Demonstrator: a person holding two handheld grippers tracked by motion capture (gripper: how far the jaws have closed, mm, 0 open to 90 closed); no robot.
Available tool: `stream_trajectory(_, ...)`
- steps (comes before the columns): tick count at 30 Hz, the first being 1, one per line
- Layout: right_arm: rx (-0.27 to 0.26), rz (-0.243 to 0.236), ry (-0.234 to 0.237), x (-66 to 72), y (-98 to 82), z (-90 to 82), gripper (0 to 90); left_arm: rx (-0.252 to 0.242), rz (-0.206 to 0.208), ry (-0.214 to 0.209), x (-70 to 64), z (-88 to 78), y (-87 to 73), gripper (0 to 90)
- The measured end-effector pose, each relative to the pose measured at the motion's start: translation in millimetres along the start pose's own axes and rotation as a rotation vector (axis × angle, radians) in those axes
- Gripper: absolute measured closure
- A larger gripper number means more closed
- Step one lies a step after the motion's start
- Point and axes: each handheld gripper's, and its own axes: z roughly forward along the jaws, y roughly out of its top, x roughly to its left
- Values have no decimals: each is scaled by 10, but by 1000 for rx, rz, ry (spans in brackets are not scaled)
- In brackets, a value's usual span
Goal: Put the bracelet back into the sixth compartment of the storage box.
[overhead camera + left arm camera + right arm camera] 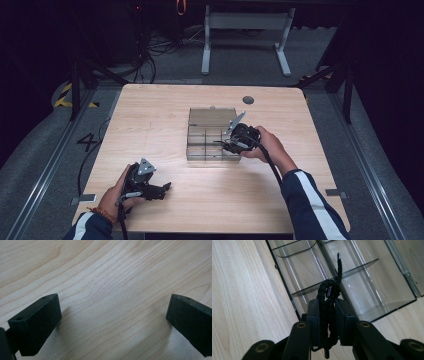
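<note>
A clear plastic organiser box (199, 134) with several compartments and an open lid lies on the wooden table (150, 115), near its middle. My right gripper (226, 145) hovers over the box's near right part, shut on a coiled black cable bundle (328, 291). One loose cable end sticks up above the box's dividers (359, 265). In the right gripper view the bundle is pinched between the right gripper (327, 315) pads. My left gripper (165, 188) rests at the table's front left, open, with bare wood between the fingers (37, 320) of the left gripper (112, 317).
A round grey grommet (248, 100) sits near the table's far edge. Beyond the table stands a white desk frame (245, 30) on grey floor, with cables at the far left. Bare wood surrounds the box on all sides.
</note>
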Motion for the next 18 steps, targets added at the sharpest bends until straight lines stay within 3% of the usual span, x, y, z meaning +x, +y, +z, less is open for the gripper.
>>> stream_trajectory(8, 44, 5, 4, -27, 38, 133, 760, 0, 0, 0, 0, 0, 0, 3)
stream_trajectory(11, 81, 38, 18, -65, 14, 223, 761, 0, 0, 0, 0, 0, 0, 3)
stream_trajectory(17, 69, 69, 32, -120, -16, 293, 760, 0, 0, 0, 0, 0, 0, 3)
stream_trajectory(18, 67, 93, 44, -127, -30, 289, 758, 0, 0, 0, 0, 0, 0, 3)
